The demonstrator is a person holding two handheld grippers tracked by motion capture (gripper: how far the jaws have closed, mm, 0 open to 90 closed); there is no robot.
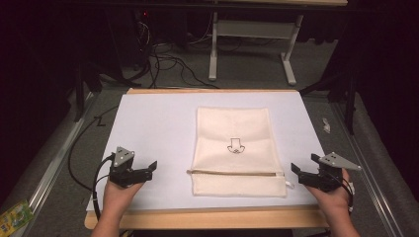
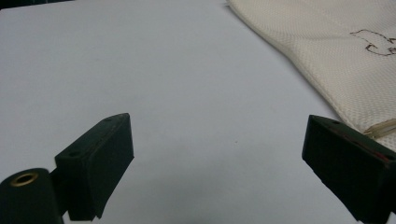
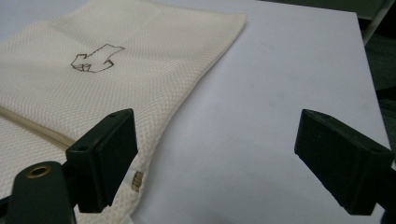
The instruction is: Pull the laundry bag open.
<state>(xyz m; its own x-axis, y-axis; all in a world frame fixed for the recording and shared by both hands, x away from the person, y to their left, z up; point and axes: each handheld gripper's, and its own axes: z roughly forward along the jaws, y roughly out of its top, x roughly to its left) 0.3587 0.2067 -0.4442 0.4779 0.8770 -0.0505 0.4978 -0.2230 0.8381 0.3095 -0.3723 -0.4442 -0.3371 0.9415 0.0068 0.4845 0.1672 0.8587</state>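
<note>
High view shows a cream mesh bag (image 1: 233, 148) lying flat at the middle of a white sheet (image 1: 148, 128), its zipper (image 1: 236, 173) running across near the edge closest to the person. The left gripper (image 1: 150, 169) sits at about 8 o'clock from the bag, well apart from it, jaws spread with nothing between them. The right gripper (image 1: 297, 170) sits at about 4 o'clock, near the bag's zipper-end corner, jaws likewise spread and empty. Left gripper view has the bag at 2 o'clock beyond the left gripper (image 2: 219, 154), with bare sheet between the jaws. Right gripper view has the bag at 10 o'clock, its edge passing just beside one jaw of the right gripper (image 3: 217, 156).
</note>
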